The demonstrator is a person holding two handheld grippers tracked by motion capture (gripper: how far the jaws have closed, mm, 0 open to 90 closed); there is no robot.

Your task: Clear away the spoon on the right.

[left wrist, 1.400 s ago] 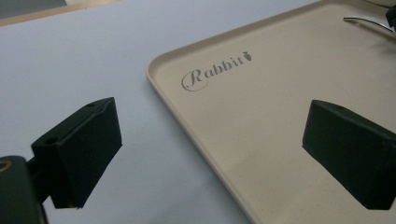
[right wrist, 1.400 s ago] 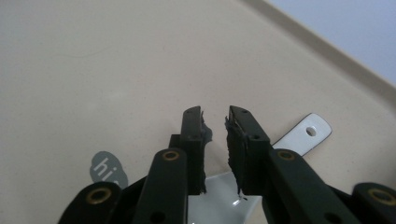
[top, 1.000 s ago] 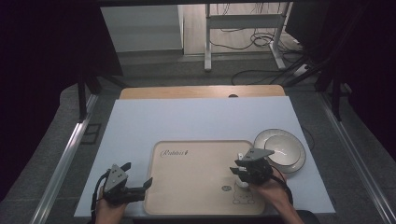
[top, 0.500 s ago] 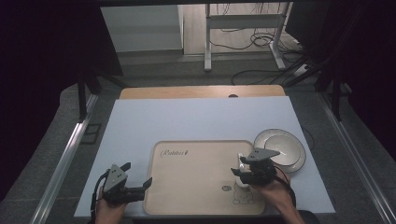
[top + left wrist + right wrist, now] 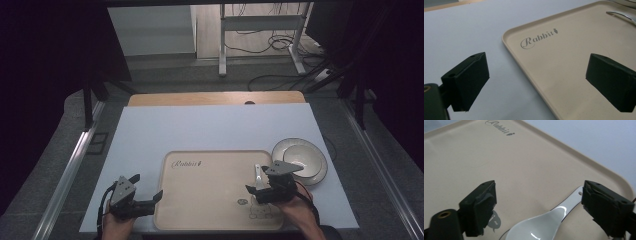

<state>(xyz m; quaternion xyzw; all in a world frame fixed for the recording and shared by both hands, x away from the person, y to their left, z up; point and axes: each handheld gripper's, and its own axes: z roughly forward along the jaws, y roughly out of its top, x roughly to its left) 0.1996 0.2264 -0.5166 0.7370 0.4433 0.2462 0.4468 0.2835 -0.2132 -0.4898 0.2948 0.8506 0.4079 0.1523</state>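
Spoon is lying on the tray, between the spread jaws of the right gripper, which have just been opening; no pad is pressing on it. Its long axis is running slantwise across the gap, handle pointing toward one jaw, bowl nearer the camera. It is looking white, glossy, ceramic. The right hand is the nearer one. The left gripper is waiting at the tray's left edge, jaws wide apart on nothing. A bowl is sitting on the bench just beside the tray.
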